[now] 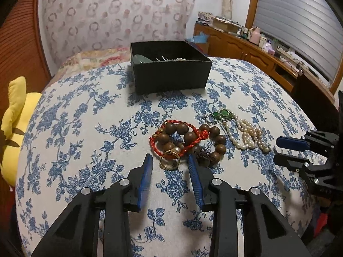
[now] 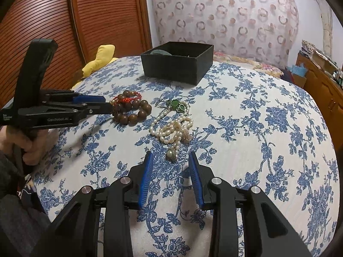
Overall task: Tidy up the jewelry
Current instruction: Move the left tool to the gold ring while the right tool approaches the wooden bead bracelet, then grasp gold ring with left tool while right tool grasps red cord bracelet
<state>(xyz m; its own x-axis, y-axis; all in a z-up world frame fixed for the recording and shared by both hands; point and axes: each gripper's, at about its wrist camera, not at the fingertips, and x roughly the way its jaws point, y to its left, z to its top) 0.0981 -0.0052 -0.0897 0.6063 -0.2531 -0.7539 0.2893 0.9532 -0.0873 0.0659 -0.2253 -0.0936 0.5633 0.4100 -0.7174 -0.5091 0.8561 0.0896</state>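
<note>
A heap of jewelry lies on the blue-flowered bedspread [image 1: 85, 128]. It holds a gold ring [image 1: 169, 160], wooden bead bracelets [image 1: 214, 131] wound with a red cord [image 1: 193, 126], a pearl necklace [image 1: 246, 132] and a green pendant [image 1: 224, 113]. My left gripper [image 1: 169, 157] stands open with the ring between its fingertips, the pads not pressing on it. My right gripper [image 2: 170, 153] is open too, its tips either side of the round end piece [image 2: 171, 154] of the pearl necklace [image 2: 171, 128]. An open black box [image 1: 171, 75] behind the heap holds several pieces.
A yellow plush toy [image 1: 15, 117] lies at the bed's left edge beside slatted wooden doors [image 2: 96, 21]. A wooden sideboard [image 1: 246, 42] with clutter runs under the window at the right. A person's hand [image 2: 32, 141] holds the left gripper's handle.
</note>
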